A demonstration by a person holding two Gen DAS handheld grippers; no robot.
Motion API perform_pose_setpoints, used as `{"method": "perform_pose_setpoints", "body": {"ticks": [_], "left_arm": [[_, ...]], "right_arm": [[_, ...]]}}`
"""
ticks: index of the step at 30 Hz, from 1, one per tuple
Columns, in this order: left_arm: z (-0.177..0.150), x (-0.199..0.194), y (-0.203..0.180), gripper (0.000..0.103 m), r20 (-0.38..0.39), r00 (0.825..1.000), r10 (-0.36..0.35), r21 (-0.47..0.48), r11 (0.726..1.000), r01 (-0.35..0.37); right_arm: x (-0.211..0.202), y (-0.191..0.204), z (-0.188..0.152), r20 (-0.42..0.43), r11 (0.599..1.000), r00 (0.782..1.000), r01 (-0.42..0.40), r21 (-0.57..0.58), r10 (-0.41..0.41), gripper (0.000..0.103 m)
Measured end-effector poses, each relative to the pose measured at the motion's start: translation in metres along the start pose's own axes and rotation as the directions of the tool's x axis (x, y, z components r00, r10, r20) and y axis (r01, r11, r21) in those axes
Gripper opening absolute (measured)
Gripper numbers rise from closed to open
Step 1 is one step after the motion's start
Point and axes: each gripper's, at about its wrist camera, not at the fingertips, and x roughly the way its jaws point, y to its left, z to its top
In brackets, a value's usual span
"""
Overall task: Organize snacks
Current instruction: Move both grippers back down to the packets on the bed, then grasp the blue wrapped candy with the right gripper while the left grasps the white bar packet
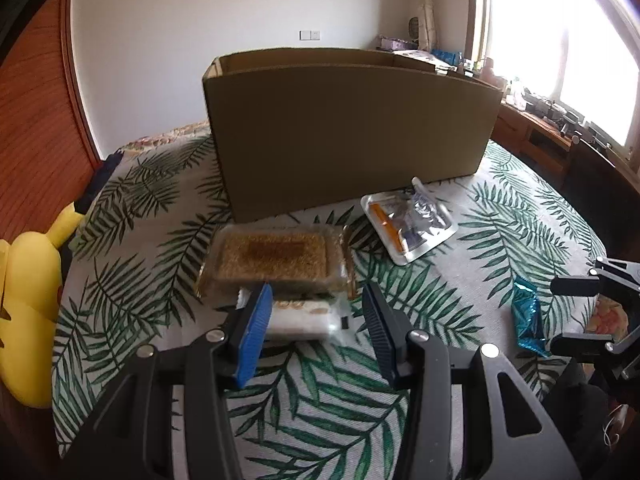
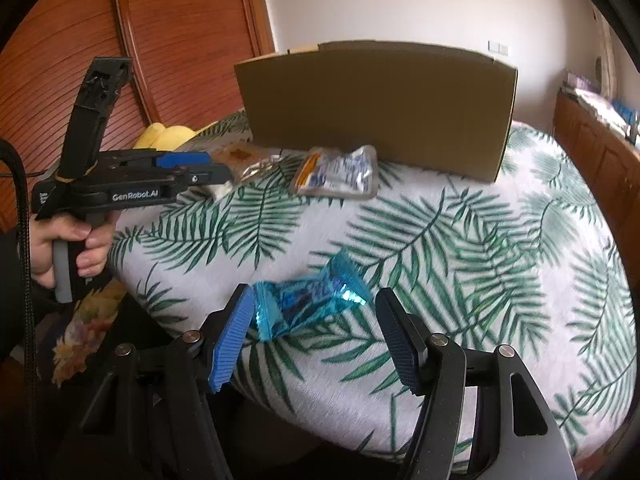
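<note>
A tall open cardboard box (image 1: 352,132) stands at the back of the leaf-print table; it also shows in the right wrist view (image 2: 376,108). My left gripper (image 1: 316,320) is open, its fingers either side of a white snack pack (image 1: 304,318) lying in front of a clear tray of brown snack (image 1: 276,260). A clear packet with orange and blue print (image 1: 408,224) lies by the box, also in the right wrist view (image 2: 336,176). My right gripper (image 2: 316,332) is open, just behind a shiny blue wrapper (image 2: 308,300) near the table's front edge, also in the left wrist view (image 1: 528,320).
A yellow plush toy (image 1: 28,304) sits at the table's left edge. A wooden louvred door (image 2: 160,32) stands behind on the left. A wooden sideboard with clutter (image 1: 556,124) runs under the bright window on the right. The left gripper's body (image 2: 132,180) is at the left of the right wrist view.
</note>
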Motion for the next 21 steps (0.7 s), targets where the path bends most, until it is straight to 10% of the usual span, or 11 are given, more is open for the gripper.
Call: {"method": "perform_pose_setpoints", "body": {"ticks": [14,21], "left_arm": [[-0.002,0.009,0.012,0.047,-0.023,0.999,0.025,-0.048,0.999,-0.026],[-0.003,0.012,0.019,0.048,-0.035,0.999,0.015,-0.072,0.997,-0.017]], "right_arm": [[0.025,0.01,0.013,-0.044,1.0,0.999,-0.002,-0.01,0.001,0.065],[0.031,0.013,0.014,-0.039,0.994,0.996,0.075,-0.074,-0.078,0.043]]}}
